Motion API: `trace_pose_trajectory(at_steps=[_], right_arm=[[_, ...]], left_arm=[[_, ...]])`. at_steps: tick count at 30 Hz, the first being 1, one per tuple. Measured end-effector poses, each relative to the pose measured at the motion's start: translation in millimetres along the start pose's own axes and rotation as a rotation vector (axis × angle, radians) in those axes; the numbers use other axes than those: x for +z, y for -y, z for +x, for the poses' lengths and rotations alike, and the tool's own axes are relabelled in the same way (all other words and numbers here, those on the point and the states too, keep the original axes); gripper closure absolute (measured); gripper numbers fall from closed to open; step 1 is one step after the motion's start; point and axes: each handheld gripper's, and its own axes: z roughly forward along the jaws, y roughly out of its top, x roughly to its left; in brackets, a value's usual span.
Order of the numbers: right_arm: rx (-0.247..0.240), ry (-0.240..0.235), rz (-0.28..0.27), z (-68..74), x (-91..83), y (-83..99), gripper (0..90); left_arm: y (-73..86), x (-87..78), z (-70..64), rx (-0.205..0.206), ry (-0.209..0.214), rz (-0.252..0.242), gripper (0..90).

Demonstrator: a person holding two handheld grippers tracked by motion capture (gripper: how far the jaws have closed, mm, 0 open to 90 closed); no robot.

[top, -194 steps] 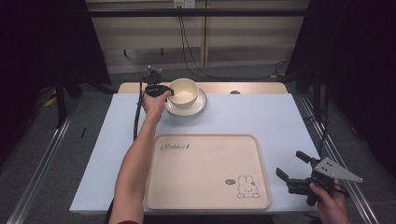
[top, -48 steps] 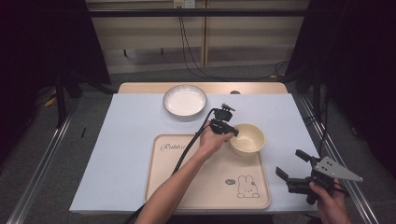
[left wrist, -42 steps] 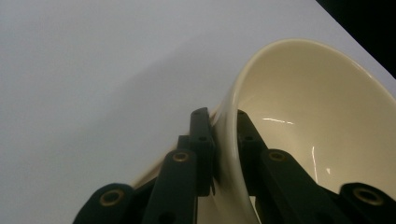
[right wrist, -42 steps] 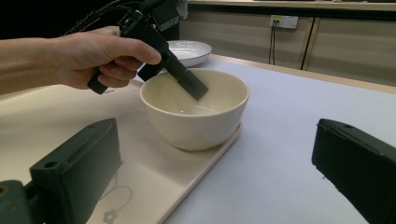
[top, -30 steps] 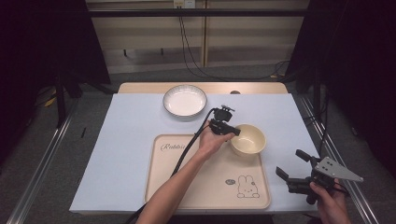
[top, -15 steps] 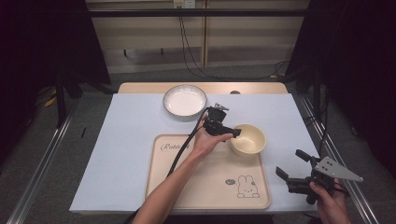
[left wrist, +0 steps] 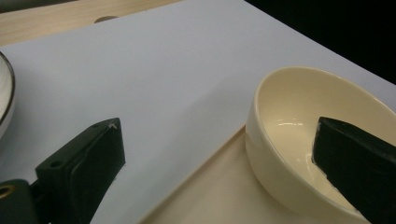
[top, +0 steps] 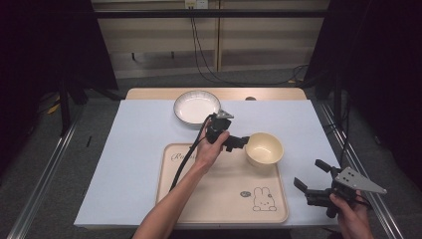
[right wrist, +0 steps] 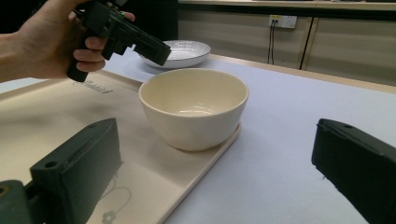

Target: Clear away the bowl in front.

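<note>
Lower right of the high view: my right claw [top: 312,185] hangs off the tray's corner, jaws spread, gripping nothing. Centre frame, the beige tray [top: 219,199] lies on the white-covered table [top: 129,149]. At its upper right corner sits the cream bowl [top: 264,148]. My left claw [top: 240,143] is spread wide just beside the bowl's rim. Farther up, centre: a white plate [top: 196,106].

A round white ceramic plate with a dark rim [top: 196,106] rests on the pale table sheet [top: 134,149], just beyond the left gripper [top: 242,143]; black cables [top: 199,50] hang farther behind.
</note>
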Motion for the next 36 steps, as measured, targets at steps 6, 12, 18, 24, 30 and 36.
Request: trace_pose_trajectory(at_steps=[6,12,18,24,30,36], right_arm=[[-0.002,-0.002,0.003,0.0,-0.3,-0.1,1.0],[-0.003,-0.001,0.005,0.1,-0.4,-0.2,1.0],[-0.006,-0.002,0.002,0.0,-0.5,-0.3,1.0],[-0.008,-0.001,0.002,-0.1,-0.3,-0.6,1.0],[-0.008,-0.004,-0.003,0.4,-0.3,-0.5,1.0],[-0.010,-0.008,0.001,0.1,-0.1,-0.6,1.0]], left_arm=[[5.5,-17.8,3.1,0.030,-0.054,-0.038,2.3],[8.1,-37.3,3.5,0.045,-0.084,-0.092,2.0],[13.8,-51.5,4.5,0.044,-0.110,-0.123,2.0],[20.2,-67.9,6.7,0.031,-0.160,-0.132,2.3],[27.4,-94.0,13.9,0.025,-0.194,-0.146,2.7],[38.1,-118.9,16.6,0.022,-0.259,-0.186,2.1]])
